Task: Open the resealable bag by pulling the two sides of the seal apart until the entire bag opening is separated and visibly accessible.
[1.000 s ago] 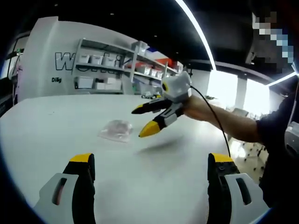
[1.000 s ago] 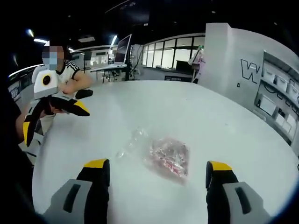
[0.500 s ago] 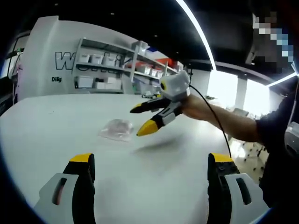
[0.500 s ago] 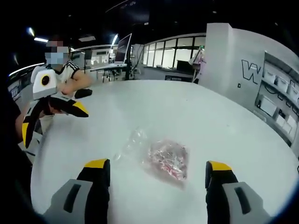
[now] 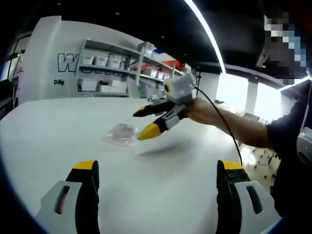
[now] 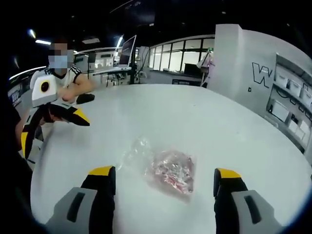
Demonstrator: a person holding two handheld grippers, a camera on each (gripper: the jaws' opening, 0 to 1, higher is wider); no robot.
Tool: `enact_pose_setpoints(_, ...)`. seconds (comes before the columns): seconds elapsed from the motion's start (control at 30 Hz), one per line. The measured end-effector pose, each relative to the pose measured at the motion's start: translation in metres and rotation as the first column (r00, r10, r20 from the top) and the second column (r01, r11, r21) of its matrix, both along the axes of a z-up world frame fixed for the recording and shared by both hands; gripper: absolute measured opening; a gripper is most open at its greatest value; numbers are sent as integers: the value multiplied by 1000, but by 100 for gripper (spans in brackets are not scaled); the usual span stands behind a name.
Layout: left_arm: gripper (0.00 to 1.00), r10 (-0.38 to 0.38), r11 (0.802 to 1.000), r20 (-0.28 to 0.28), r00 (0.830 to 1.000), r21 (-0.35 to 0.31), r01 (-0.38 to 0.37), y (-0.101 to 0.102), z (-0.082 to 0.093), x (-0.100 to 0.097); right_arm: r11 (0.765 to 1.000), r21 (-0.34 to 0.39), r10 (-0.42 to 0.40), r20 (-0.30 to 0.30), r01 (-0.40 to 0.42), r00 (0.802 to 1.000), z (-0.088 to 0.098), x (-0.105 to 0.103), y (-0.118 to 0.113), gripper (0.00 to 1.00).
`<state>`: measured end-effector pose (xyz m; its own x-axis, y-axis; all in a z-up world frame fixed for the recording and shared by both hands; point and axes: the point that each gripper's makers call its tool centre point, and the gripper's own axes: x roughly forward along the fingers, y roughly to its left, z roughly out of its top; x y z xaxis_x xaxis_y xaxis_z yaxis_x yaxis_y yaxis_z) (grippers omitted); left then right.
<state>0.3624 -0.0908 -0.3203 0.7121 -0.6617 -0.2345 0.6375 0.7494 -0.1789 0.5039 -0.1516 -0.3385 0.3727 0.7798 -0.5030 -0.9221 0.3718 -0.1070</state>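
A small clear resealable bag (image 5: 122,135) with pinkish contents lies flat on the white round table (image 5: 73,122). In the right gripper view the bag (image 6: 168,168) lies just ahead, between my jaws, its clear upper part pointing left. My right gripper (image 6: 164,173) is open and hovers over the bag without touching it; in the left gripper view the right gripper (image 5: 143,123) hangs just right of the bag, held by a hand. My left gripper (image 5: 157,168) is open and holds nothing, well short of the bag. The left gripper (image 6: 52,131) also appears at the table's left edge.
A person (image 6: 66,80) sits beyond the table's far edge. Shelves with white boxes (image 5: 109,73) stand against a white wall behind the table. A cable (image 5: 229,131) trails from the right gripper along the forearm. Bare table surface (image 6: 195,117) surrounds the bag.
The right gripper has moved forward toward the bag; in its view the bag has slid lower, nearer the jaws. The left gripper and the bag have stayed put.
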Motion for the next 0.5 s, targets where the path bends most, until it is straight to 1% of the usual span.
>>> enact_pose_setpoints(0.17,100,0,1000,0,1000,1,0,0,0,-1,1000,-3,4,4,-4,1000,2,3,2,82)
enact_pose_setpoints(0.3,100,1,1000,-1,1000,2,-1,1,0,-1,1000,-11,8,13,-8,1000,4,7,4,77)
enact_pose_setpoints(0.5,99,2,1000,0,1000,2,-2,2,0,0,1000,-16,8,11,-8,1000,3,12,7,76)
